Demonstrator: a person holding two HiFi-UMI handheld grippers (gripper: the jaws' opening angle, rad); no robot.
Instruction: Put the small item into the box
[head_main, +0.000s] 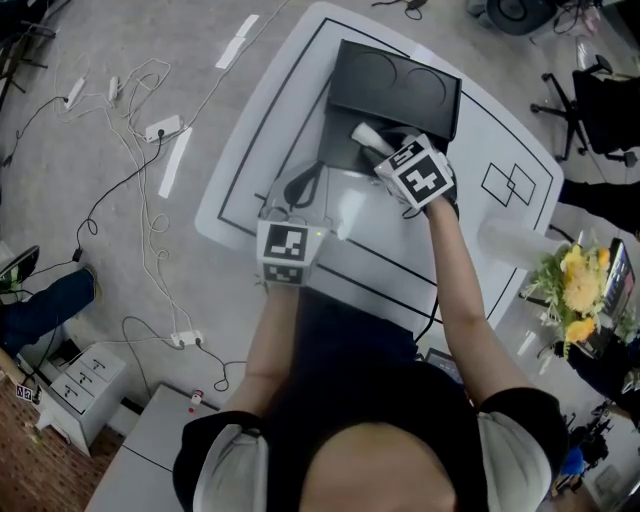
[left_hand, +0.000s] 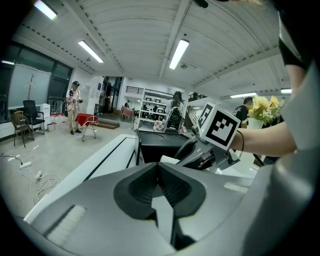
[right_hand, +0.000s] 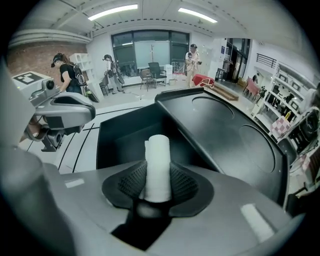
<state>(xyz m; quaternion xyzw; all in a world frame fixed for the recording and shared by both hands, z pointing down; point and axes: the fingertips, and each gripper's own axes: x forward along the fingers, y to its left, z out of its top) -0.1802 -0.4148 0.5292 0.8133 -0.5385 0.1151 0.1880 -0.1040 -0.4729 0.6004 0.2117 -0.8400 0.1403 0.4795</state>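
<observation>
The small item is a white roll (right_hand: 158, 167), standing up between the pads of my right gripper (right_hand: 159, 182), which is shut on it. In the head view the roll (head_main: 364, 134) pokes out over the open black box (head_main: 340, 150), whose lid (head_main: 397, 90) leans back behind it. The right gripper (head_main: 378, 152) points steeply down at the box's cavity (right_hand: 125, 132). My left gripper (head_main: 305, 190) rests low by the box's near left corner. Its jaws (left_hand: 159, 186) are shut with nothing between them. From there I see the right gripper (left_hand: 212, 150) over the box.
The box stands on a white table (head_main: 250, 150) marked with black lines. Cables and power strips (head_main: 160, 128) lie on the floor to the left. Yellow flowers (head_main: 572, 290) stand at the right, an office chair (head_main: 595, 100) beyond. People stand far off in the room.
</observation>
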